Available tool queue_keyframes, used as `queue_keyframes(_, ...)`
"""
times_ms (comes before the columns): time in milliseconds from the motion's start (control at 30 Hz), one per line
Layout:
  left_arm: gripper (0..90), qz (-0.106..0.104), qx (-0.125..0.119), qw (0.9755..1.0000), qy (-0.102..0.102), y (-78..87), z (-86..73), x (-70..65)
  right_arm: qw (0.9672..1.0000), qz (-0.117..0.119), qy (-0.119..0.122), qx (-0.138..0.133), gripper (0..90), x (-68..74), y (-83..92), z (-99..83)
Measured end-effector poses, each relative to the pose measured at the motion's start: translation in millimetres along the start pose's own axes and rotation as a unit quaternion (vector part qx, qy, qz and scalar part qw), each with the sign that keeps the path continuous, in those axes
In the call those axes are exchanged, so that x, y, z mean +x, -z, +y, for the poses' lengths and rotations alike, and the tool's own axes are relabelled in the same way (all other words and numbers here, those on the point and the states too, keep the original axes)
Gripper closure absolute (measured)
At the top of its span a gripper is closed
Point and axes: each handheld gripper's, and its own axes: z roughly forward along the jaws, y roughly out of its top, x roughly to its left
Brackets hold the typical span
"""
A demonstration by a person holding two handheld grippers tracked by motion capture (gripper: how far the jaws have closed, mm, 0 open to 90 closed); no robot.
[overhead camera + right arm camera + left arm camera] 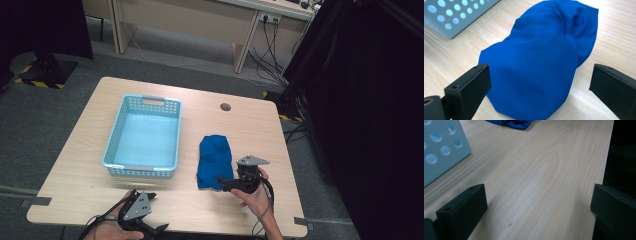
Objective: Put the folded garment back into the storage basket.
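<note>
R gripper (226, 183) hovering at blue cloth (214, 160)
Both sitting wide open, holding nothing; L gripper (150, 197) idling nr basket (142, 171).

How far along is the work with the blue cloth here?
Nothing looks done: the blue cloth lies bunched on the table, beside the light blue basket, which holds nothing. In hand: the right gripper is open, jaws either side of the cloth's near end. The left gripper is open over bare wood. Grasping remains.
</note>
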Motion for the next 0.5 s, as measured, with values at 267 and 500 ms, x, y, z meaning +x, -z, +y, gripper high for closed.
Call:
queue_keyframes(267, 0.0, 0.0, 0.0, 1.0, 0.0, 0.0, 0.0, 0.0, 1.0, 0.002, -0.002, -0.005, 4.1, -1.5, -2.4, 6.7)
queue_keyframes(500, 0.0, 0.0, 0.0, 1.0, 0.0, 0.0, 0.0, 0.0, 1.0, 0.003, -0.002, -0.006, 4.2, -0.7, -4.5, 12.1)
